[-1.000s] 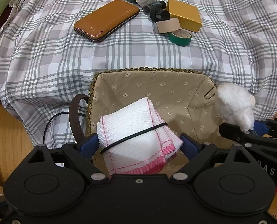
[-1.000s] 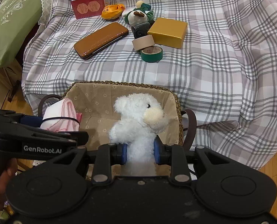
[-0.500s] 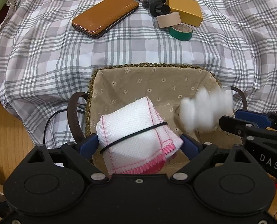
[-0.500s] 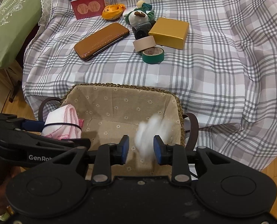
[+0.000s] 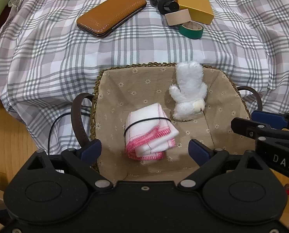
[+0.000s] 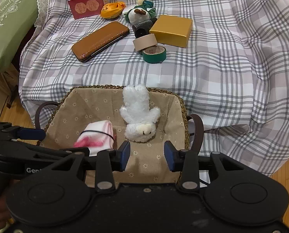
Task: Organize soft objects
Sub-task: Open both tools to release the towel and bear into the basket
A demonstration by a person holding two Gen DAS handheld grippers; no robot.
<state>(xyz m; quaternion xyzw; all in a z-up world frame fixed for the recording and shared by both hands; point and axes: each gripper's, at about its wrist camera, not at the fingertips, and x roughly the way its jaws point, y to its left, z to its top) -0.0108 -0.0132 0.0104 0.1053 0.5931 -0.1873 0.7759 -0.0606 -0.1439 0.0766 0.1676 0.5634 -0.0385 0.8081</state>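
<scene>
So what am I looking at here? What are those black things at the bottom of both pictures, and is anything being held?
There is no robot. A person holds a two-finger gripper in each hand, and a wide-angle camera on each looks forward along its fingers, so each picture is one gripper's view.

The left gripper and the right gripper both stand open over a lined wicker basket. Both have just been opening, and nothing is between their jaws.

In the basket lie a folded white cloth with pink edging, bound by a black band, and a white teddy bear, head nearest the cameras.

Beyond, on the checked cloth, sit a brown case, a yellow box, two tape rolls, a small plush toy and a few other things.
</scene>
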